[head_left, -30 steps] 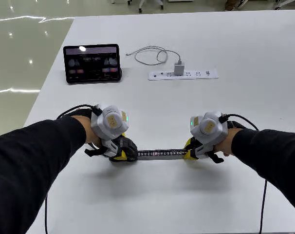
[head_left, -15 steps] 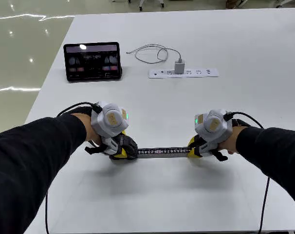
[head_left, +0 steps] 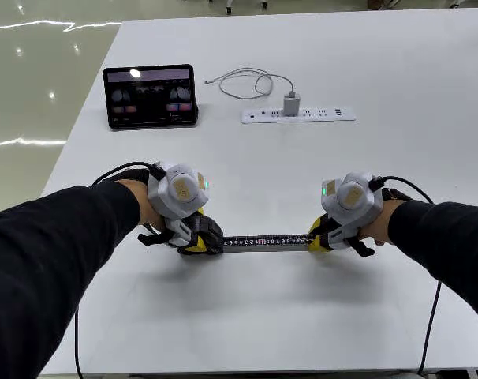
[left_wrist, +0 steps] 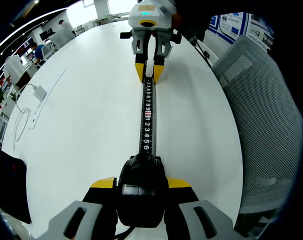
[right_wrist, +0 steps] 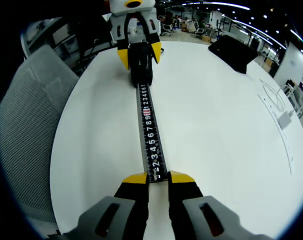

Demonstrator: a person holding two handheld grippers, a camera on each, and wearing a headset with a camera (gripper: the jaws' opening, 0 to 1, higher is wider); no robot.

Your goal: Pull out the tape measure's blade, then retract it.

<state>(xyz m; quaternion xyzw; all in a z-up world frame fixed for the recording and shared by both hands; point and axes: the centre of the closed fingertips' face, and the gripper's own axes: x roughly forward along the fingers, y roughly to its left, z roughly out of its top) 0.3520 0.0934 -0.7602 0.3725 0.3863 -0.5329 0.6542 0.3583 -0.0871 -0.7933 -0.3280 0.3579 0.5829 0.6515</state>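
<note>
The case (left_wrist: 141, 192) sits between the left fingers (left_wrist: 102, 183). The blade (left_wrist: 147, 117) runs ahead of them along the table (head_left: 302, 316), and its tip lies between the right fingers (right_wrist: 135, 178). The tablet (head_left: 151, 96) and strip (head_left: 318, 115) lie to the left fingers' left and the right fingers' right.

A matt black plastic tape measure case (left_wrist: 141, 192) and dull metal blade (left_wrist: 147, 112) are carried by the smooth desk (head_left: 302, 316).

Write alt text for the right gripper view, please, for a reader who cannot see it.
The right tool grips the tip of a tape measure's blade, which runs straight across a white table to the black case held by the left tool opposite. A grey mesh chair stands at the table's edge.
</note>
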